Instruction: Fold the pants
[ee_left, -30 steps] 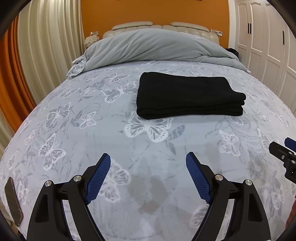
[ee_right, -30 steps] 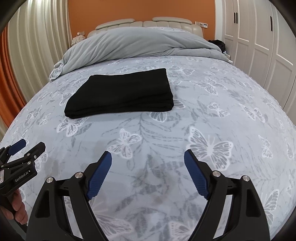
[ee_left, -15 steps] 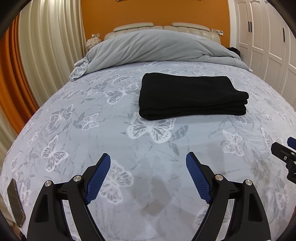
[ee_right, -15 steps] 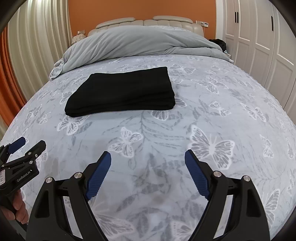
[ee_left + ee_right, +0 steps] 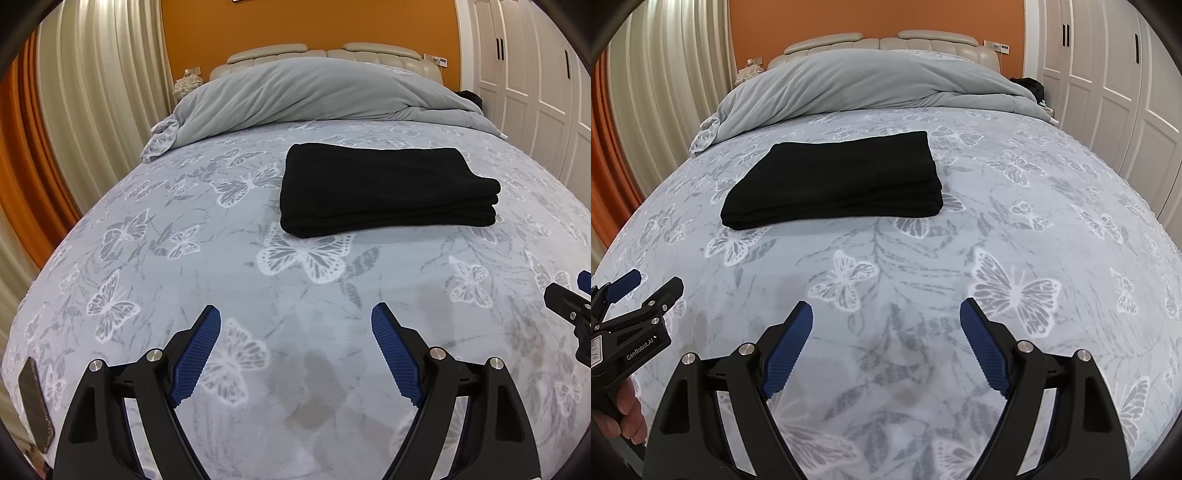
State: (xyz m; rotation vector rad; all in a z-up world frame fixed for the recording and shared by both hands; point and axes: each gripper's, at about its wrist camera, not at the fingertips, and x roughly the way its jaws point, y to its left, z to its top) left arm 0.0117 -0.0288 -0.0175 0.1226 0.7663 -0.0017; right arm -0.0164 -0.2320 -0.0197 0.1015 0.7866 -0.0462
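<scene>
The black pants lie folded in a neat flat rectangle on the butterfly-print bedsheet, in the middle of the bed; they also show in the right wrist view. My left gripper is open and empty, held above the sheet well short of the pants. My right gripper is open and empty too, also back from the pants. Each gripper shows at the edge of the other's view, the left one and the right one.
A grey duvet is bunched at the head of the bed below the beige headboard. Curtains hang on the left, white wardrobe doors stand on the right. A phone lies at the near left bed edge.
Both grippers have drawn back and lifted slightly from the bed; the pants look a little farther away. The pants have not moved and both grippers stay open.
</scene>
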